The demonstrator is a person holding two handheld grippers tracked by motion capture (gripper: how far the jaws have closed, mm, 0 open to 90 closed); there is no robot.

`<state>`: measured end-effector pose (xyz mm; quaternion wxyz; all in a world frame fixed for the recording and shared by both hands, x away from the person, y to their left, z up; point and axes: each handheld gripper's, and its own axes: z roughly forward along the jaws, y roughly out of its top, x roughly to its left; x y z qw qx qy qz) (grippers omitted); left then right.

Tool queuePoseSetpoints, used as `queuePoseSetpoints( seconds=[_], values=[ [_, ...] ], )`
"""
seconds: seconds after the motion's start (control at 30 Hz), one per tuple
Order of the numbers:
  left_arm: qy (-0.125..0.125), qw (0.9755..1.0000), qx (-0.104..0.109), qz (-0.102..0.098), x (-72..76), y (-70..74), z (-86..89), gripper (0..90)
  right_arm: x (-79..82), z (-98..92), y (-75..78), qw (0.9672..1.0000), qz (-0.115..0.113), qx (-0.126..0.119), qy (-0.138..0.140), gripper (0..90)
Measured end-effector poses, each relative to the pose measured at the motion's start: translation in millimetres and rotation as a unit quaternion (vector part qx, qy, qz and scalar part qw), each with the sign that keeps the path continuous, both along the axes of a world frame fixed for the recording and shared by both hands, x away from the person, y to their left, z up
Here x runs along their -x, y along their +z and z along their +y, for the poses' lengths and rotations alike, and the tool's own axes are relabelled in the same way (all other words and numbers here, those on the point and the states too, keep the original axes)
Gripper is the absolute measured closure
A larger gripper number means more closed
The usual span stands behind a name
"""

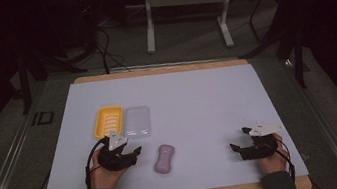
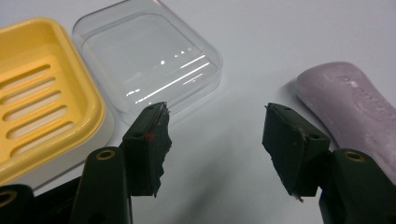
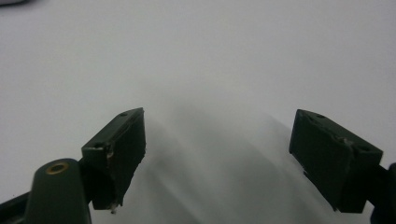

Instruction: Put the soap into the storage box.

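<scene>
Soap [image 1: 164, 159], a pale purple bar, is lying flat on the white table [image 1: 207, 98], just right of my left gripper [image 1: 137, 152]. That gripper's jaws are standing wide apart, gripping nothing. Beyond it I am seeing the yellow soap dish [image 1: 108, 121] and the clear lid [image 1: 138, 121] sitting side by side, touching. My right gripper [image 1: 234, 148] is resting well apart over bare table, jaws also spread wide with nothing between them.

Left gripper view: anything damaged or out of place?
The left gripper's black pads look ragged and chipped at the edges. The yellow slatted soap dish, clear plastic lid and lilac soap bar lie intact on the white table.
</scene>
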<state>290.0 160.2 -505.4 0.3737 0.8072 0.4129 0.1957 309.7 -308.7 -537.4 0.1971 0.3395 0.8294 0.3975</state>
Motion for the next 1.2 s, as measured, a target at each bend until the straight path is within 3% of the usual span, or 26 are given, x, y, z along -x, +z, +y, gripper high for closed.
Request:
queuePoseSetpoints(
  seconds=[0.37,0.6,0.9,1.0,1.2],
  values=[
    [-0.015,0.9998,-0.006,0.006,2.2,4.3,-9.5,38.4,1.4,0.9,0.2,1.0000,-0.005,0.004,-0.002,18.1],
    [-0.018,0.9997,0.001,0.014,3.8,8.6,-11.7,37.9,2.6,1.1,0.3,0.9999,-0.010,0.005,-0.005,18.1],
    [-0.020,0.9993,-0.008,0.029,3.8,16.1,-18.1,38.1,3.3,1.2,0.3,0.9998,-0.016,0.006,-0.010,18.1],
    [-0.031,0.9984,-0.024,0.040,4.6,20.3,-21.0,37.8,3.4,1.4,0.3,0.9998,-0.016,0.007,-0.010,18.1],
    [-0.034,0.9980,-0.025,0.047,4.7,30.1,-22.5,37.7,3.2,1.4,0.3,0.9998,-0.016,0.007,-0.012,18.1]
  ],
)
